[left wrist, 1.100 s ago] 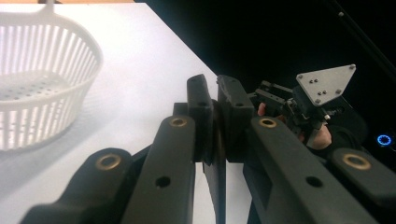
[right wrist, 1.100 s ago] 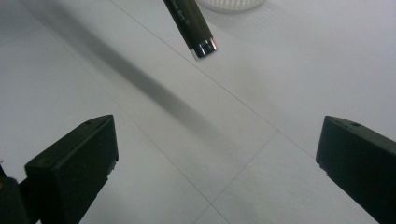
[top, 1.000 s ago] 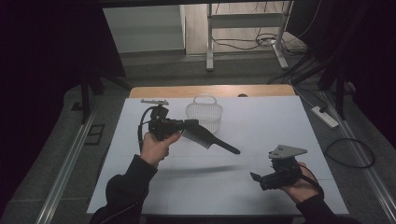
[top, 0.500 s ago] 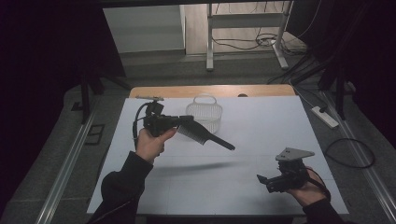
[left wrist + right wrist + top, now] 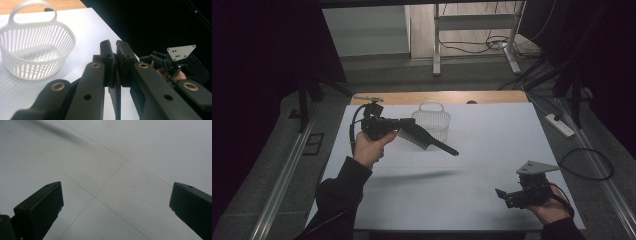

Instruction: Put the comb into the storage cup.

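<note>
Currently the left gripper (image 5: 404, 128) is clamping a black comb (image 5: 428, 141) by its toothed end, jaws pinched nearly together on it as the left gripper view is showing, with the thin edge of the comb (image 5: 114, 93) running down between them. Held up above the table (image 5: 492, 130), the comb is sticking out from the jaws toward the person's right and slightly toward them, long axis lying roughly level with the handle tip dipping a bit, and it is casting a long shadow on the white surface below. Just beyond the gripper, the white slotted basket (image 5: 432, 120) is standing upright near the far edge, handle up; in the high view the comb head is overlapping its near wall, though whether they are touching I cannot tell since the comb is raised. In the left gripper view the basket (image 5: 35, 50) is sitting off to the left of the jaws, empty inside. So the basket is lying behind the comb's head, close by, and the left hand (image 5: 368, 147) is far nearer to it. Well apart at the near right corner, the right gripper (image 5: 504, 196) is hovering low with jaws spread wide, holding nothing, pointing at bare table
</note>
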Demonstrator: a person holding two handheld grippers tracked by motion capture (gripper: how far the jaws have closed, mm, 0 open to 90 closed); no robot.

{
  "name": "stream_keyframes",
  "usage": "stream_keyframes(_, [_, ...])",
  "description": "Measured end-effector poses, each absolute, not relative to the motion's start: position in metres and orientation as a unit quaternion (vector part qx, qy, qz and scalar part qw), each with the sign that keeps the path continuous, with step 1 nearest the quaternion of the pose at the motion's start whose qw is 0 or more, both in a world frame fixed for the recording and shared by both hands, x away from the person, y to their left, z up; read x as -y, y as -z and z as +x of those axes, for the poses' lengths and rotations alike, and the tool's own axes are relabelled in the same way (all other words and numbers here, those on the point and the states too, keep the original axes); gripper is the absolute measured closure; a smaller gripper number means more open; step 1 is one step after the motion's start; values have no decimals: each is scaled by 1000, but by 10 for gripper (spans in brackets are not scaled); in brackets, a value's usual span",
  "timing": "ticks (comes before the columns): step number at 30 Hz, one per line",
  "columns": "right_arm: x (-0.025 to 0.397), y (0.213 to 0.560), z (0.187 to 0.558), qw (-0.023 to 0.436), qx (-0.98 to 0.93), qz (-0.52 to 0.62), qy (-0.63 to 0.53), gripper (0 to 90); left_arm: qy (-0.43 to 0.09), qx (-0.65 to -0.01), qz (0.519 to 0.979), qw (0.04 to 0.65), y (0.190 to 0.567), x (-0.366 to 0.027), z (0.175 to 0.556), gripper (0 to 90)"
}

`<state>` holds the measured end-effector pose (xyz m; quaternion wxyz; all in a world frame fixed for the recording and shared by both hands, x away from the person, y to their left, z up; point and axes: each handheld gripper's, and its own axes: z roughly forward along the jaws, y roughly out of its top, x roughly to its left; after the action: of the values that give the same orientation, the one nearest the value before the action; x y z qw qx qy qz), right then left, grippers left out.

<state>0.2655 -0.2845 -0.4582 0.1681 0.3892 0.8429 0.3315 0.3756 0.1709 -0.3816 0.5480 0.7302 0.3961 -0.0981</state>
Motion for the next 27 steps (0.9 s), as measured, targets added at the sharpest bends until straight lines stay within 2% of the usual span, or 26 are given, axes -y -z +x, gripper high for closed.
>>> stream_keyframes(27, [319,456,243,173,-811,465,-311,0,81,-424,723,540,356,-190,397,838])
